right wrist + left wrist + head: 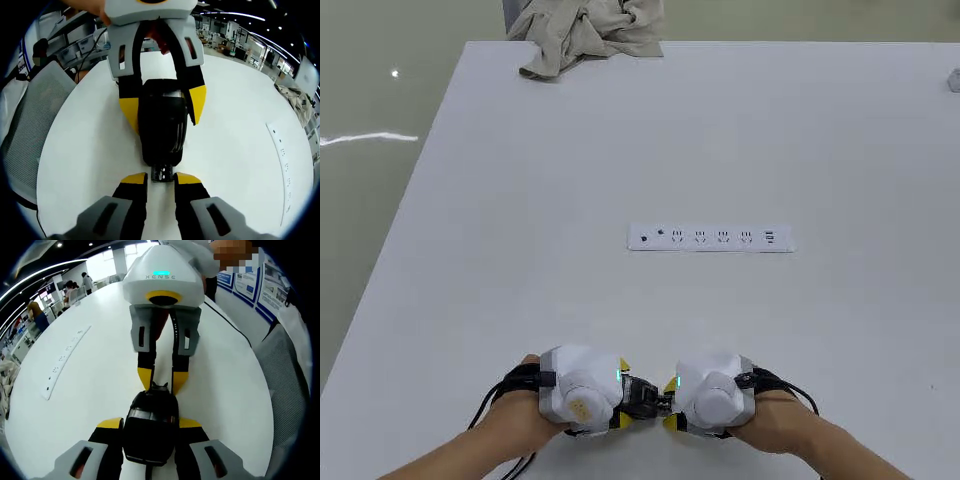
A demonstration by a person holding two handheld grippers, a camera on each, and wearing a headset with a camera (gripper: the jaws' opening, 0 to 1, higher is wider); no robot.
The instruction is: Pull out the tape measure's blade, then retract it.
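Where the black tape measure (151,432) sits at the tabletop's (720,140) near edge, the left claw (150,422) clamps its case, and the right claw (161,179), nearly closed, pinches the blade hook (161,172).

**Tape measure largely hidden**

Near the front edge of the table (520,250), the left gripper (623,393) and right gripper (669,402) covered most of the tape measure (645,398). Whether the right fingers (136,180) pinched the blade's end (161,173) was unclear. A cloth (585,30) at the far edge and a grey object (954,80) near the far right corner were cut off.
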